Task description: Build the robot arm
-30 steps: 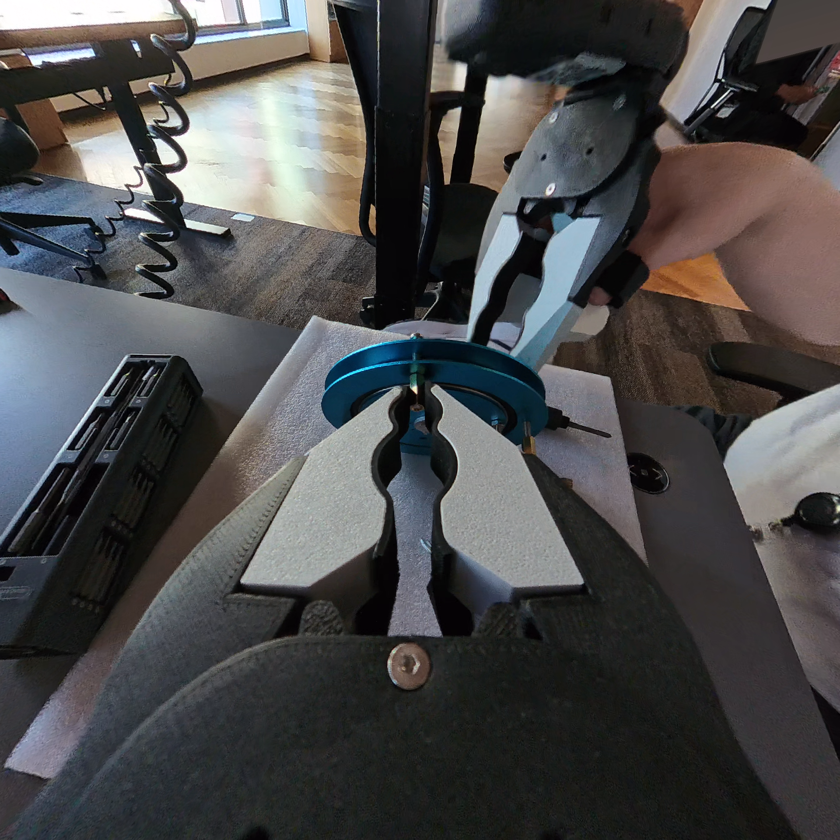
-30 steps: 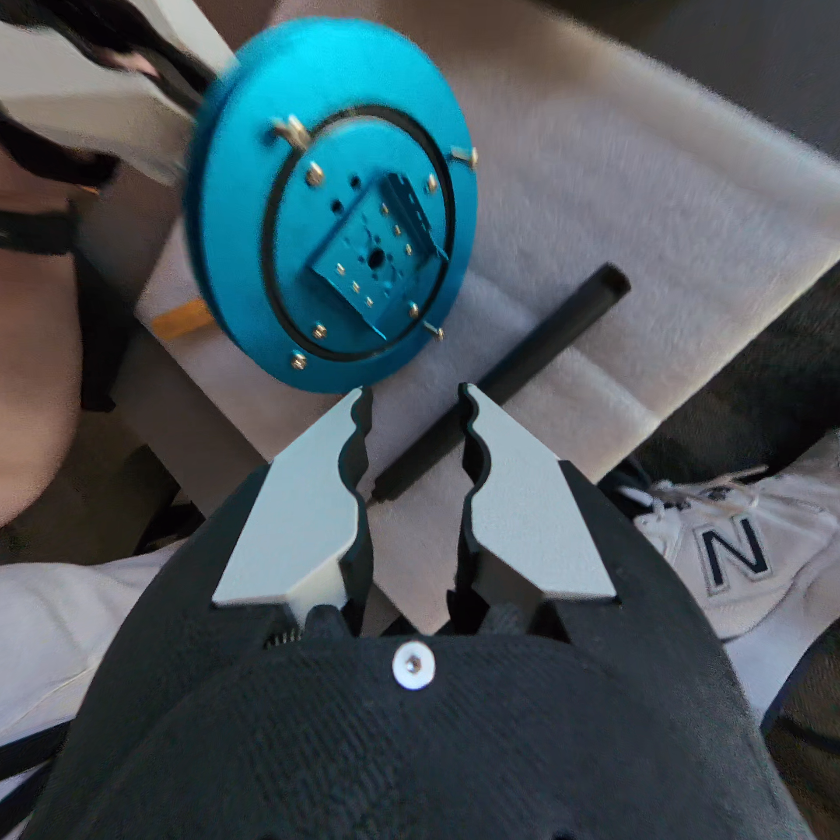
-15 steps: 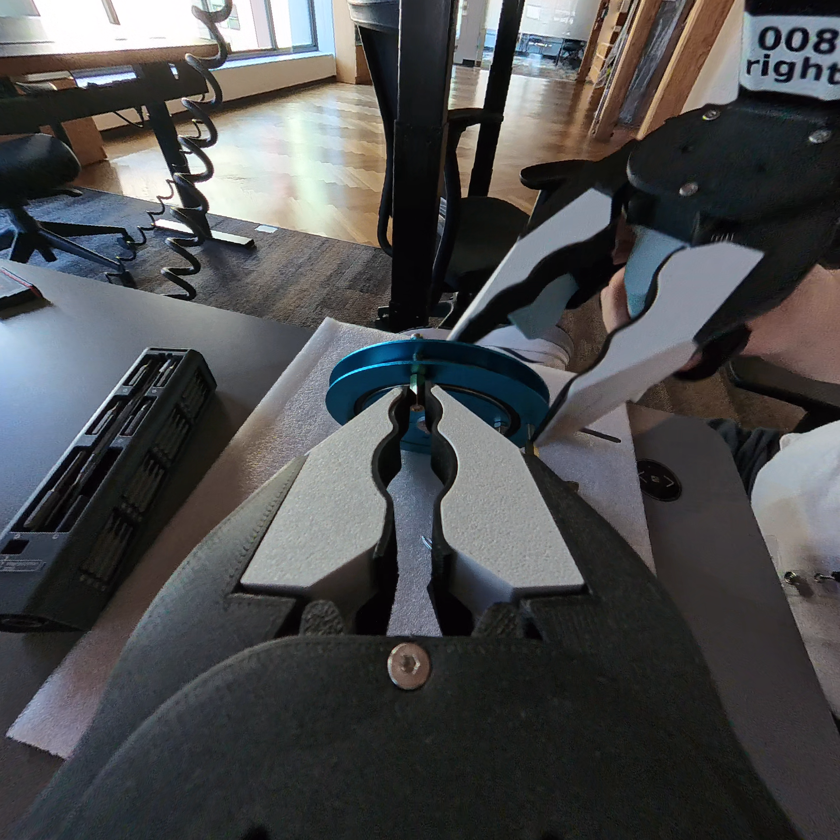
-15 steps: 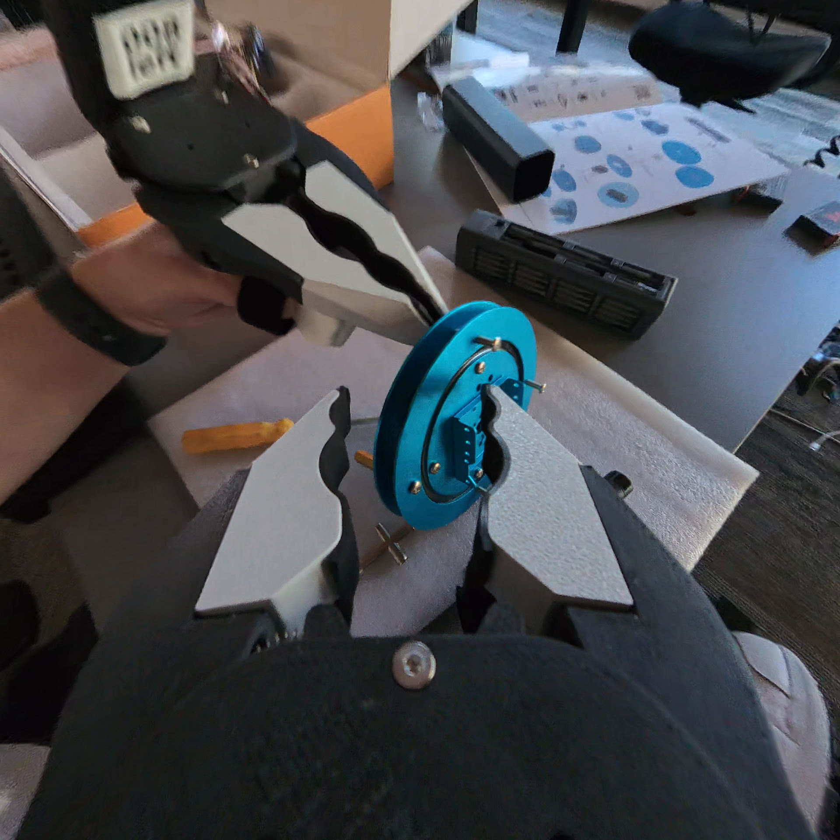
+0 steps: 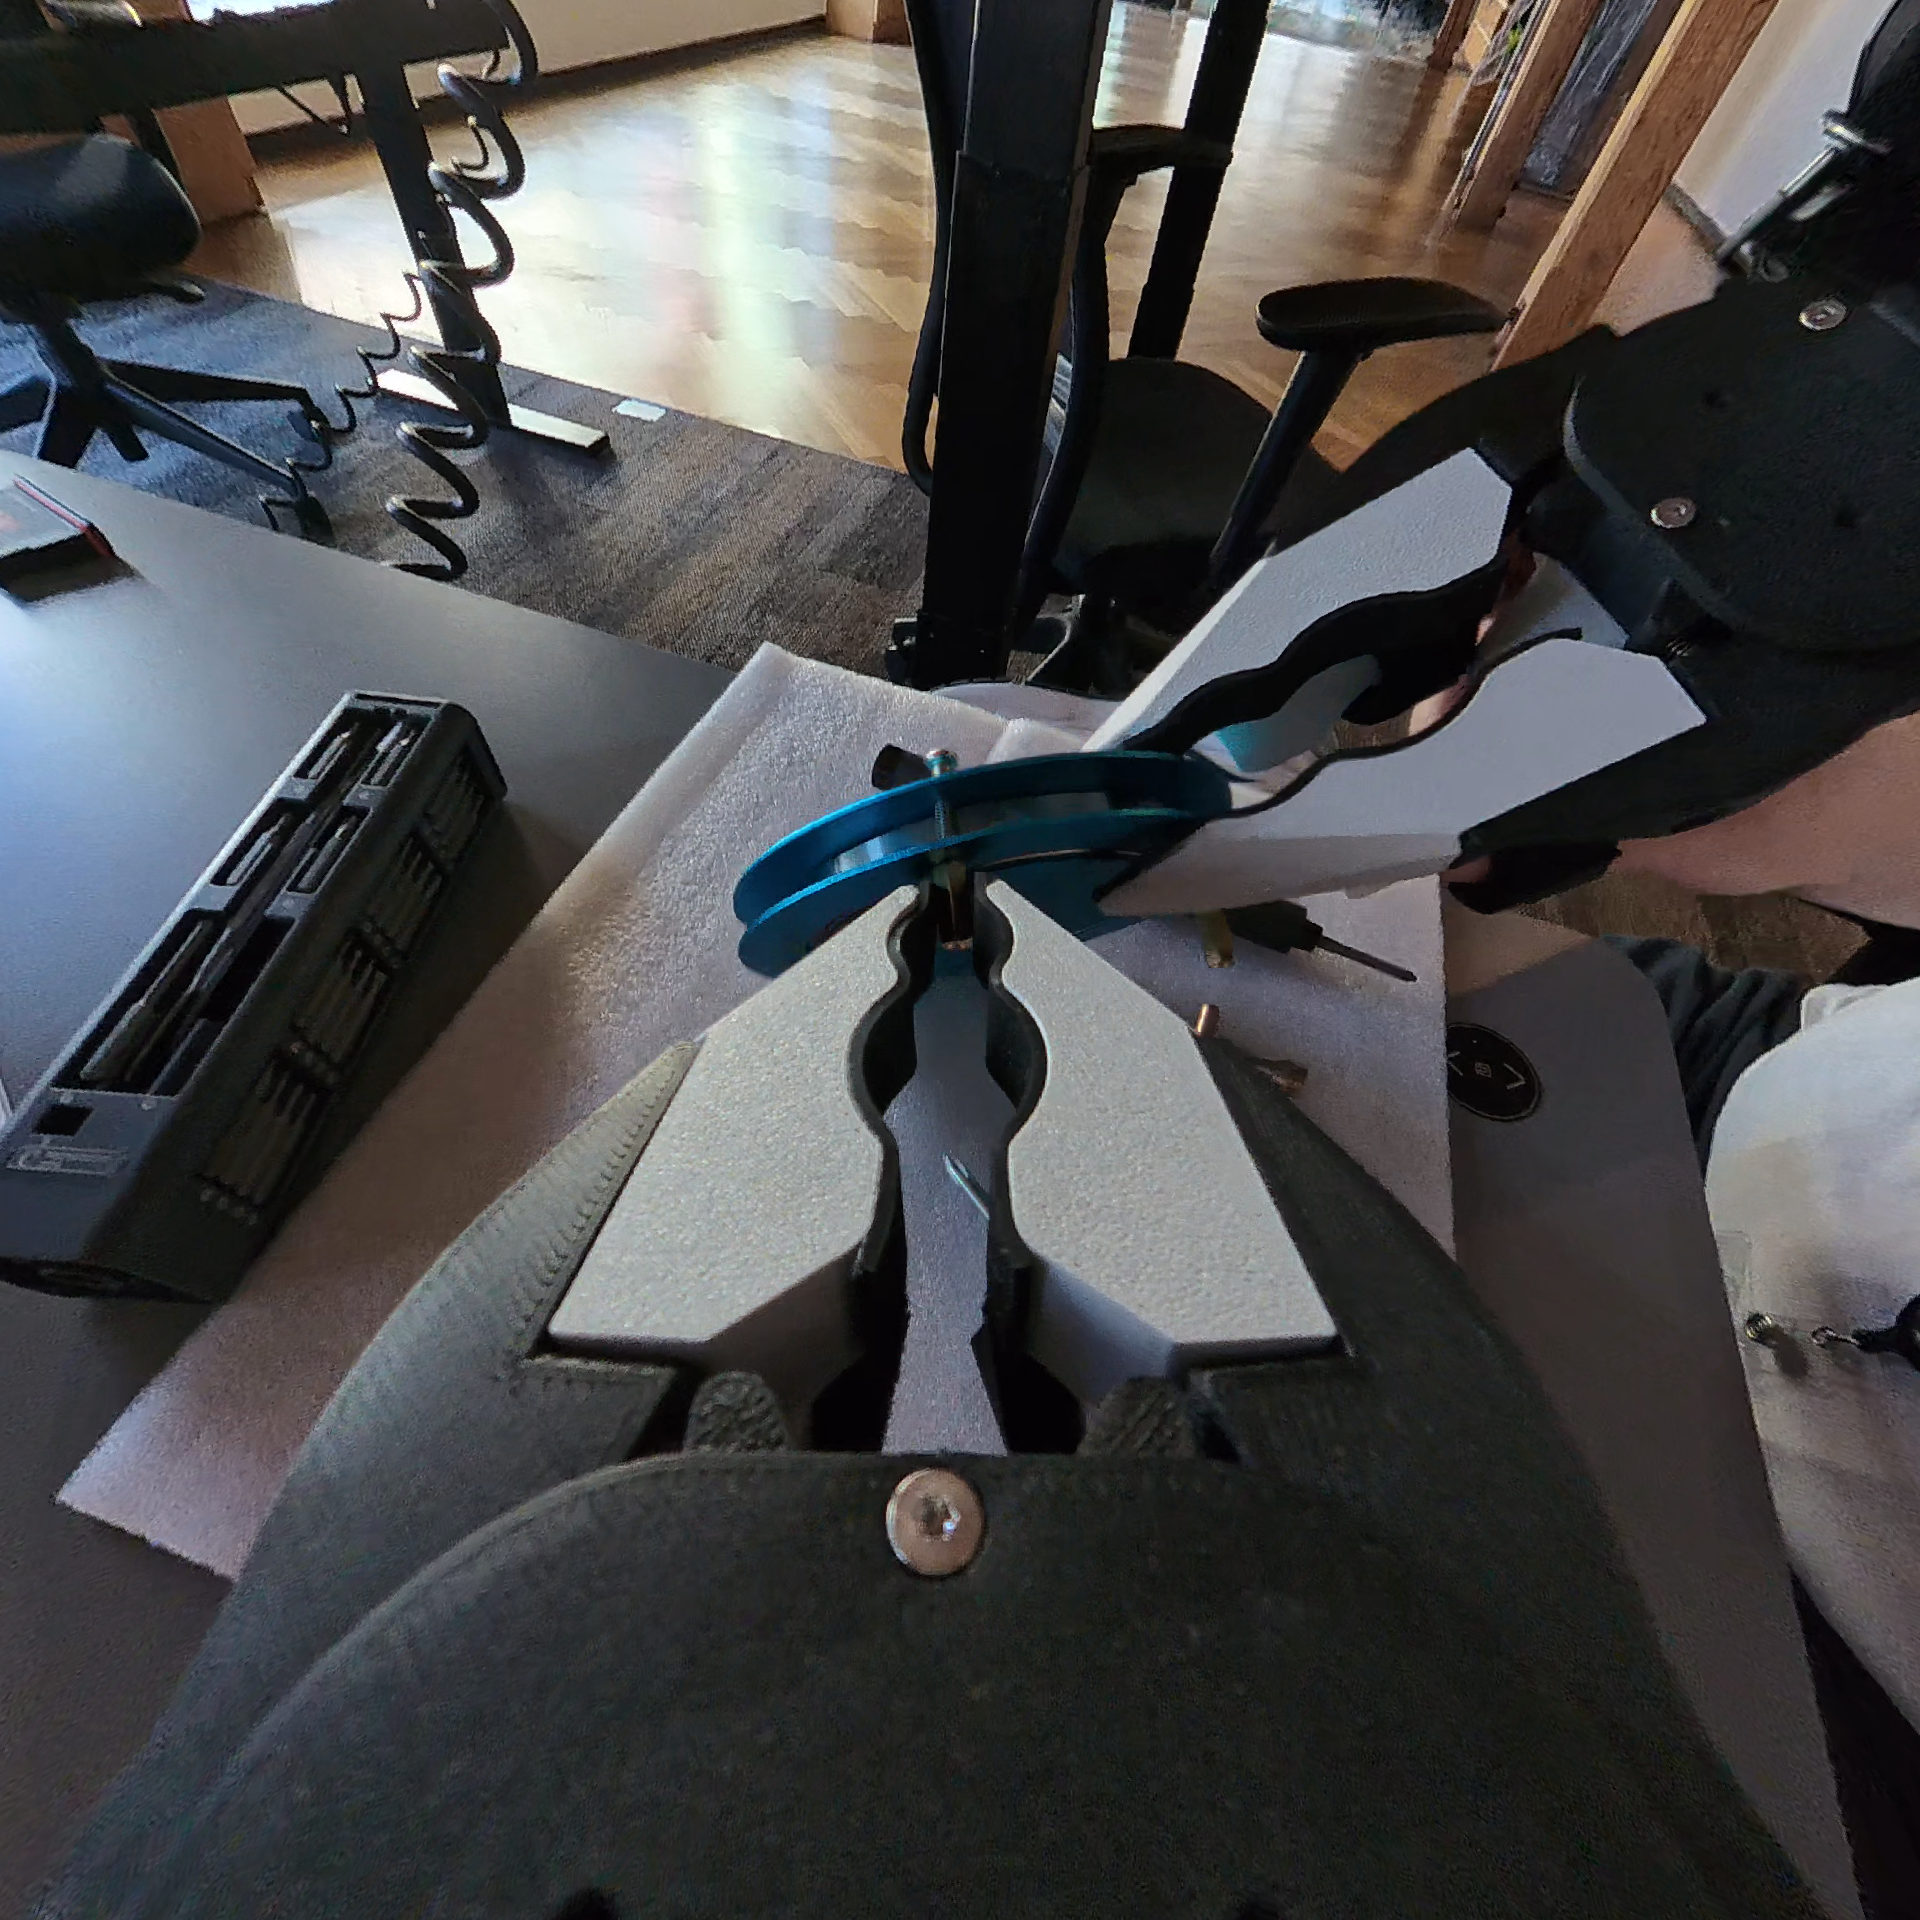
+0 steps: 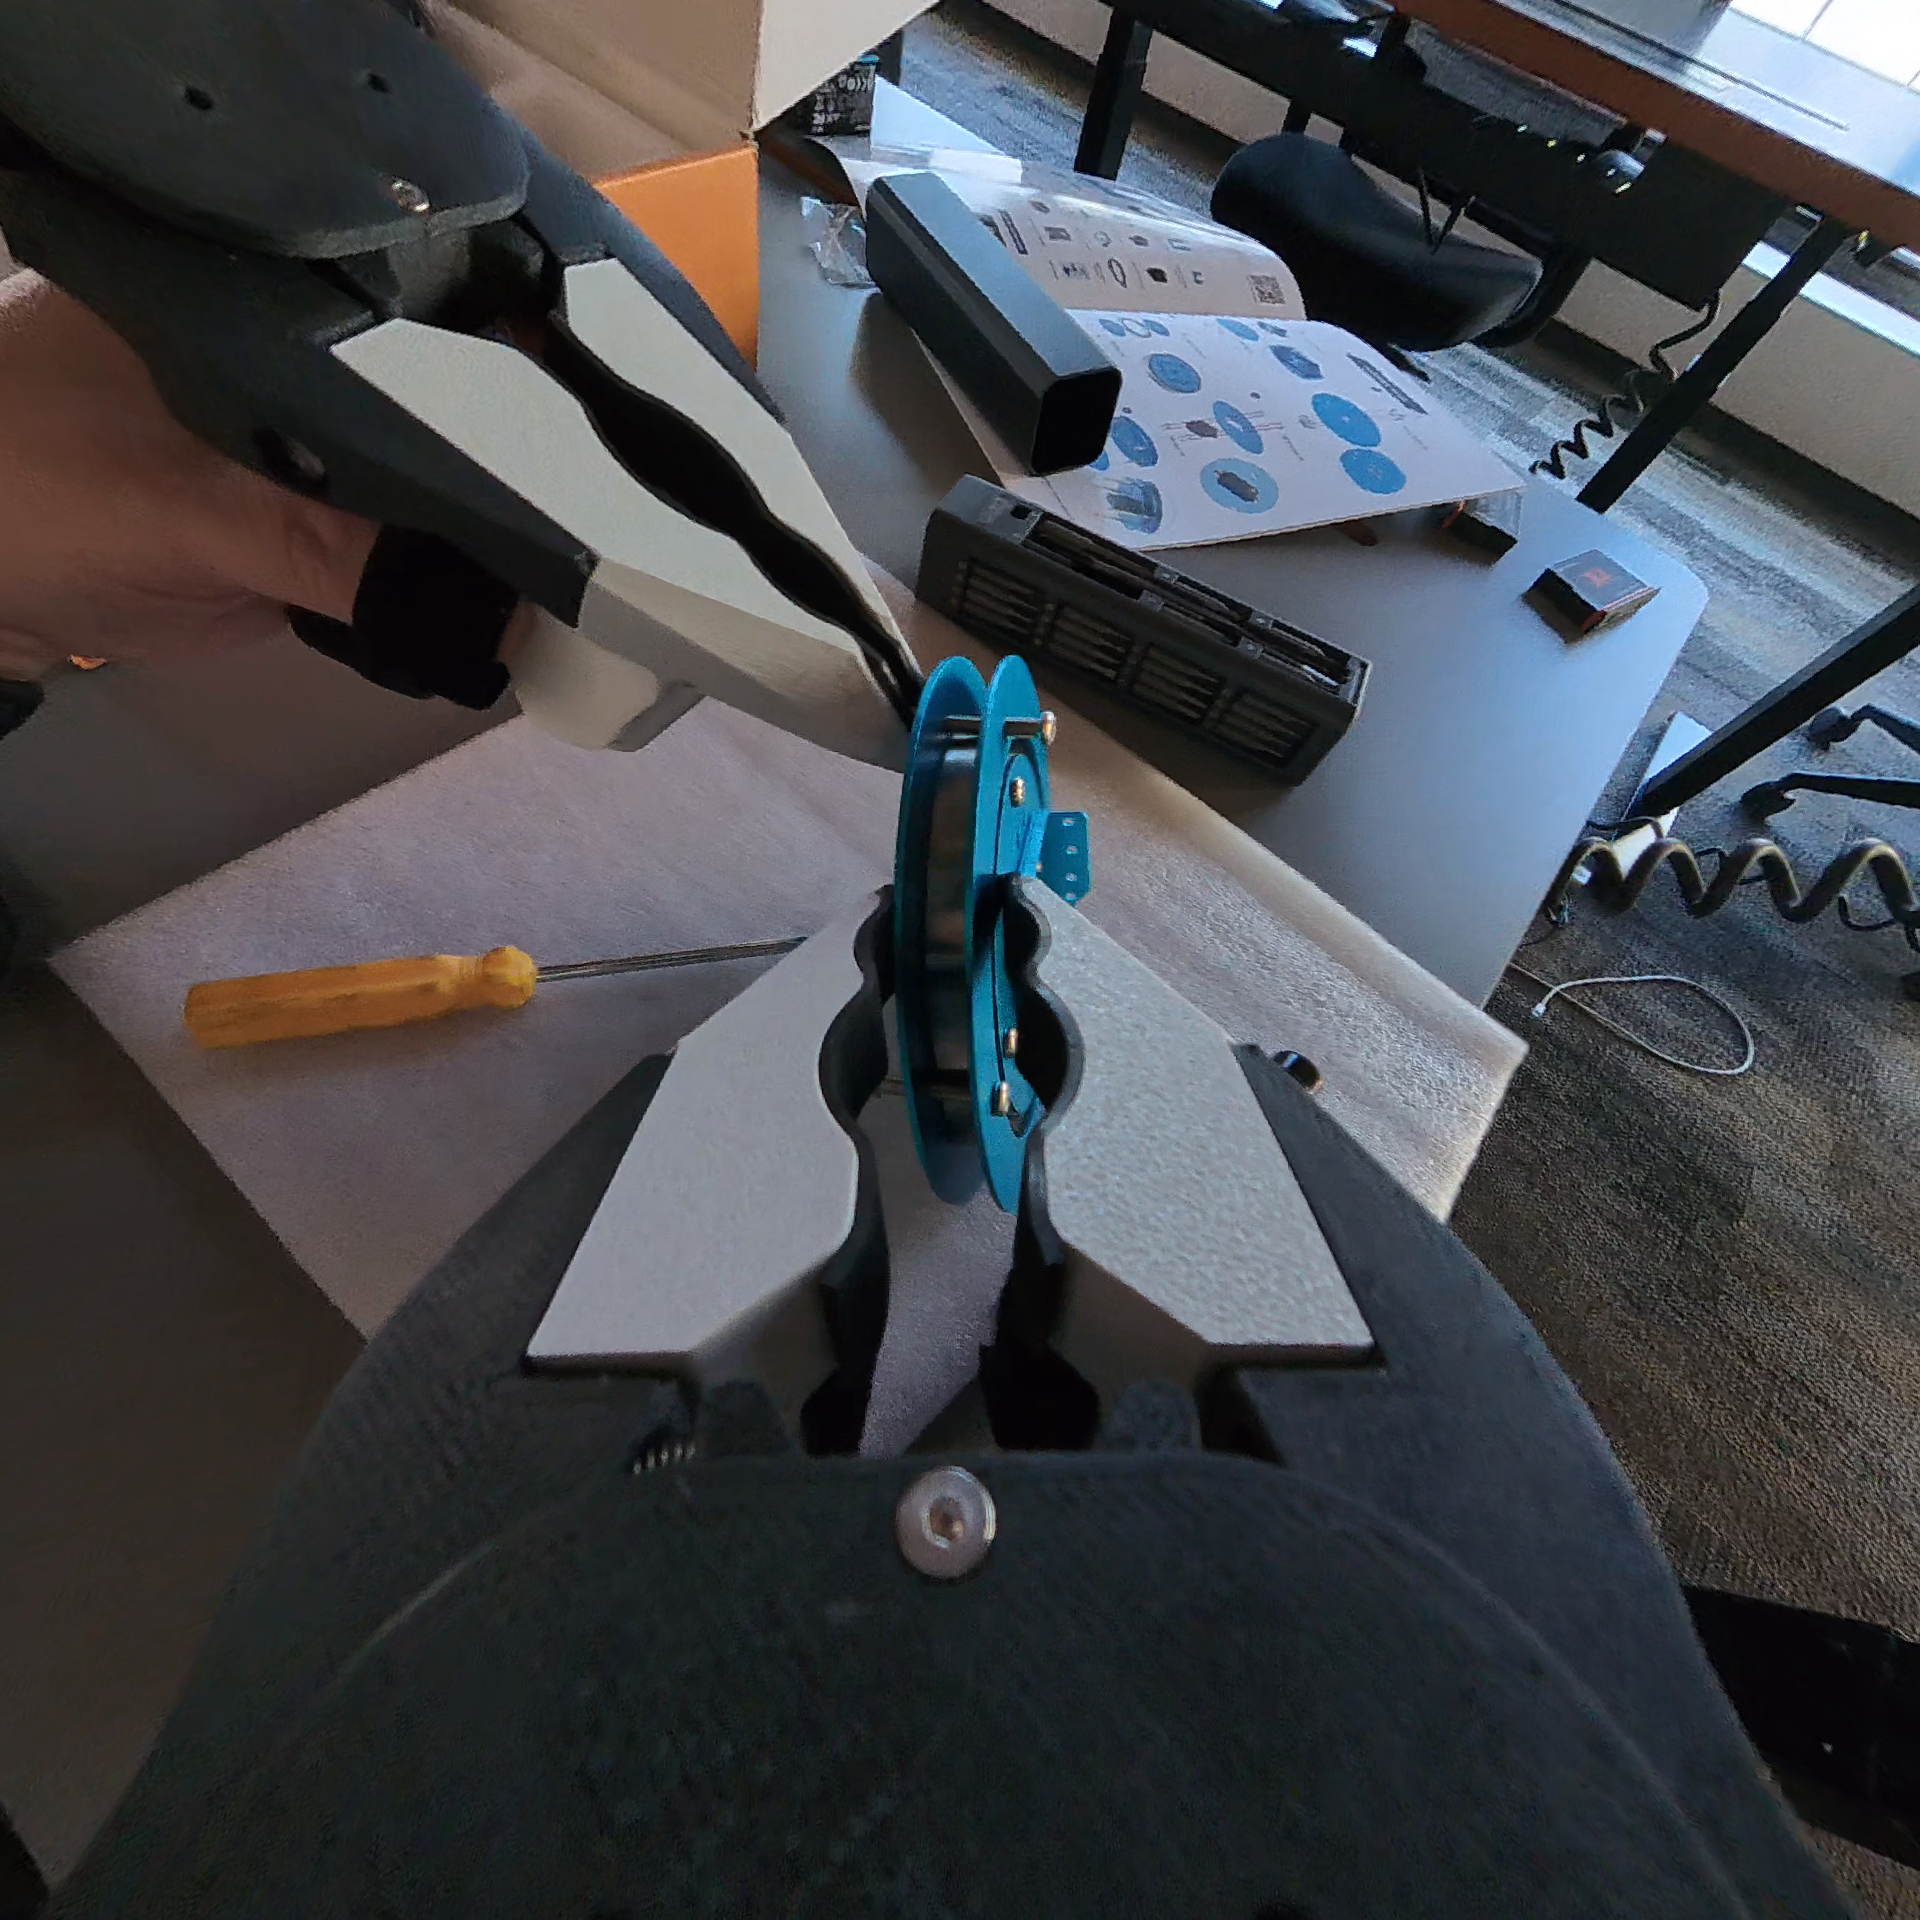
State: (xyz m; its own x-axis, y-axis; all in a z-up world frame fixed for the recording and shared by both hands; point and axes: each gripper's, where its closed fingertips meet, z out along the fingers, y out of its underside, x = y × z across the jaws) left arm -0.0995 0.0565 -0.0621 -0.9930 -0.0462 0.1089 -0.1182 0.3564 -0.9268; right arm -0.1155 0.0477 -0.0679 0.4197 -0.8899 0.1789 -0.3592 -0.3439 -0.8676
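Note:
A blue two-disc assembly [image 5: 935,821] with brass posts and small screws is held above a white foam mat [image 5: 665,894]. My left gripper [image 5: 951,914] is shut on a brass post at the assembly's rim. My right gripper [image 6: 956,899] is shut across both discs [image 6: 966,935] at the opposite rim, and the discs stand edge-on between its fingers. A small blue bracket [image 6: 1060,847] sticks out of the disc's right face. The right gripper also shows in the left wrist view [image 5: 1132,821], and the left gripper in the right wrist view [image 6: 894,717].
A yellow-handled screwdriver [image 6: 353,997] lies on the mat [image 6: 520,883]. A black bit case [image 6: 1143,634] sits beside the mat, also in the left wrist view [image 5: 239,987]. Behind it lie a black square tube [image 6: 987,312] and a printed sheet [image 6: 1299,416]. A small black driver [image 5: 1309,935] and loose brass parts [image 5: 1205,1023] lie on the mat. Both grippers' tips are close together, under 4 cm apart.
My right gripper swung round from above the assembly, came in over its rim with jaws open, and has closed on both discs. The assembly now tilts. My left gripper kept its hold.

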